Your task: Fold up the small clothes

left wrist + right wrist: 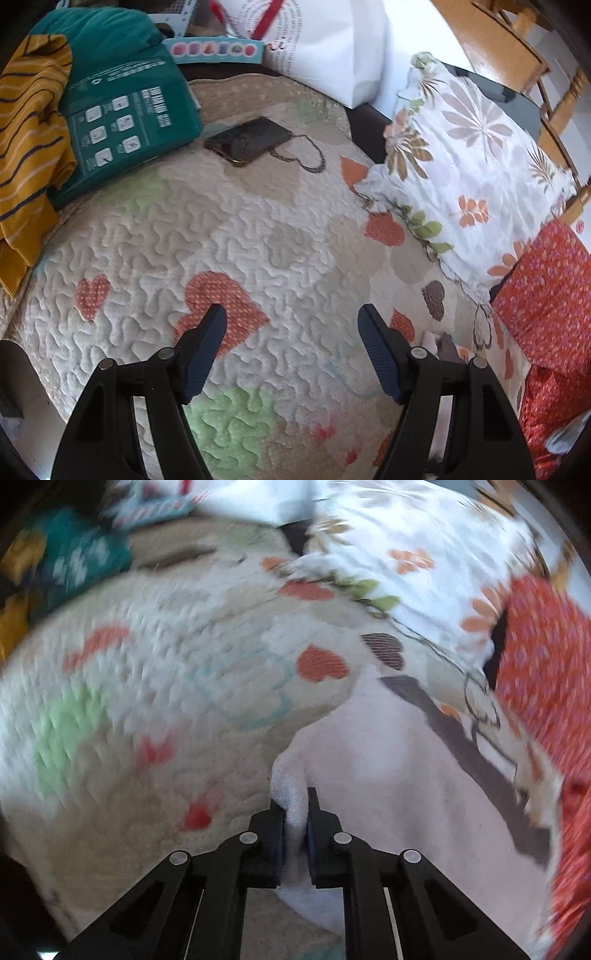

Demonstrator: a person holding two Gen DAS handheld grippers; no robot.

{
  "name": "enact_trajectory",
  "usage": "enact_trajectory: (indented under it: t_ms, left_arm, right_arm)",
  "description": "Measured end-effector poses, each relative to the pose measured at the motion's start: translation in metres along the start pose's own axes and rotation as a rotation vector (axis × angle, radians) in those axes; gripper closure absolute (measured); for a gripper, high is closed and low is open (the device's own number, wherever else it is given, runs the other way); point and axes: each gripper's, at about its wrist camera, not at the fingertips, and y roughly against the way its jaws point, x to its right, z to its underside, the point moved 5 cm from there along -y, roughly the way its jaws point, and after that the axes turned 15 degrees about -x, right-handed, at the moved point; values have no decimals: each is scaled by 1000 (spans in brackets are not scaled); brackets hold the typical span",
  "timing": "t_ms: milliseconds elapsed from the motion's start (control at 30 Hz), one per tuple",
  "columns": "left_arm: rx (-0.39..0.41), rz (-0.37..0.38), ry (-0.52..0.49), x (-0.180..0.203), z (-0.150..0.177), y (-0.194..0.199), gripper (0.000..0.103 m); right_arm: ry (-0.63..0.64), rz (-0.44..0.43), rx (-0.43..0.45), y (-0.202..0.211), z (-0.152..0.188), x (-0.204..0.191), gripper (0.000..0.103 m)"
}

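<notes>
Small white garment (388,775), dark stripe: light, limp, non-fragile knit, likely to sag and bunch; lies on the quilted bed cover (166,664). Right gripper (295,812) is clamped on its bunched edge. Left gripper (291,347) hovers spread and empty; best hold, a corner or hem.

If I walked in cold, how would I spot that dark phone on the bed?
Start from the quilted bedspread with its heart patches. Toward its far side, just right of the teal package, lies the phone, flat, with a thin chain trailing from it. It is the only dark, glossy, hard slab among soft fabrics.
</notes>
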Motion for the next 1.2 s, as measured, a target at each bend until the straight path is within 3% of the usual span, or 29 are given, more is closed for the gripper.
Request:
enact_trajectory:
  t_ms: [133, 267, 367, 467, 633, 900, 933, 1000, 1067, 1133, 1200]
  left_arm:
    - [-12, 4, -64, 25, 15, -7, 31]
    - [-63, 10, -143, 56, 39, -23, 31]
    - [-103, 10, -214, 80, 59, -35, 31]
    - [-151, 7, -290, 107, 82, -50, 31]
    - [-220, 44, -400, 153, 121, -65, 31]
    - [-308, 155, -563, 235, 185, -77, 31]
    - [-324, 172, -589, 246, 194, -79, 31]
    - [-362, 206, -635, 263, 212, -83, 29]
    - [-400, 247, -668, 281, 229, -90, 24]
    - [-424, 285, -686, 297, 240, -99, 18]
    - [-451, 325, -708, 314, 252, -110, 14]
  right_arm:
    - [-256, -109, 80, 54, 17, 93, 95]
    - [-545, -112, 140, 103, 89, 218, 95]
    - [-703, -47, 98, 108, 155, 283, 95]
    - [-822, -64, -12, 82, 212, 318, 94]
    - [-871, -145, -80, 54, 247, 326, 94]
    - [-817, -89, -82, 65, 250, 325, 89]
    - [-834, -90, -54, 72, 252, 331, 86]
    - [-863, -109, -10, 82, 251, 344, 70]
    - [-883, -134, 31, 88, 243, 360, 45]
    - [-880, -180, 44, 83, 230, 374, 37]
    - [-853, -229, 2, 61, 216, 385, 33]
